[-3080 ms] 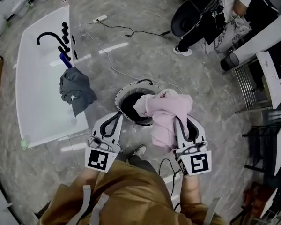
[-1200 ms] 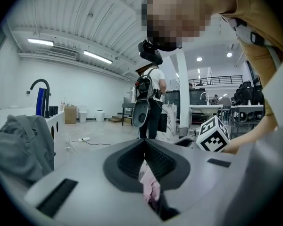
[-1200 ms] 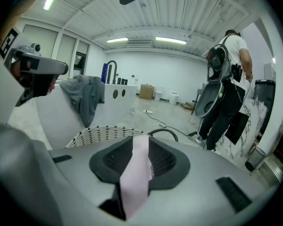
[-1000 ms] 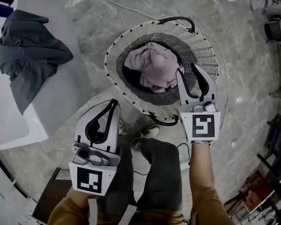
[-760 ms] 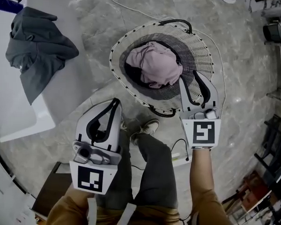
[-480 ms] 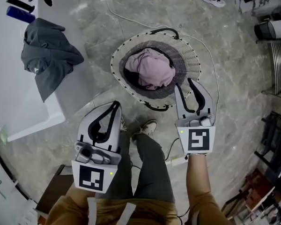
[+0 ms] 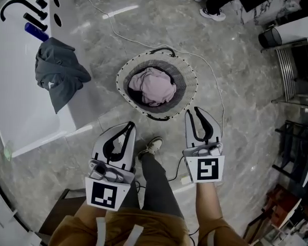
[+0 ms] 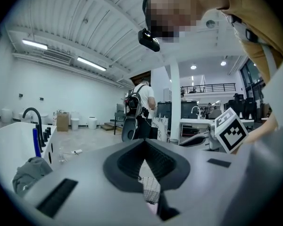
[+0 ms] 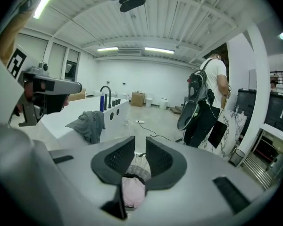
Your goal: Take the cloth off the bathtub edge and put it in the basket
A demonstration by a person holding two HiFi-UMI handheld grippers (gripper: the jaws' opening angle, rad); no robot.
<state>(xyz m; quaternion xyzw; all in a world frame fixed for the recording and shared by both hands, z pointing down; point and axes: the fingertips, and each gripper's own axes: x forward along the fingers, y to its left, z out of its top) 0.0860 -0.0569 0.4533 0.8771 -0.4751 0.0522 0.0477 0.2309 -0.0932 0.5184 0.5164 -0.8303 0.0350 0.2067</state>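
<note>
left gripper (image 7: 129, 124): pinched together, empty | right gripper (image 7: 193, 110): closing on nothing | pink cloth (image 7: 153, 86): in basket (image 7: 191, 86) | grey cloth (image 7: 59, 73): draped on tub (image 7: 20, 106) edge

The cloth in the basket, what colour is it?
The cloth is pale pink; the head view shows it best.

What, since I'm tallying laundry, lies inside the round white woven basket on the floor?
A crumpled pink cloth fills the middle of the round white woven basket. The cloth covers the basket's bottom, so anything under it cannot be seen.
</note>
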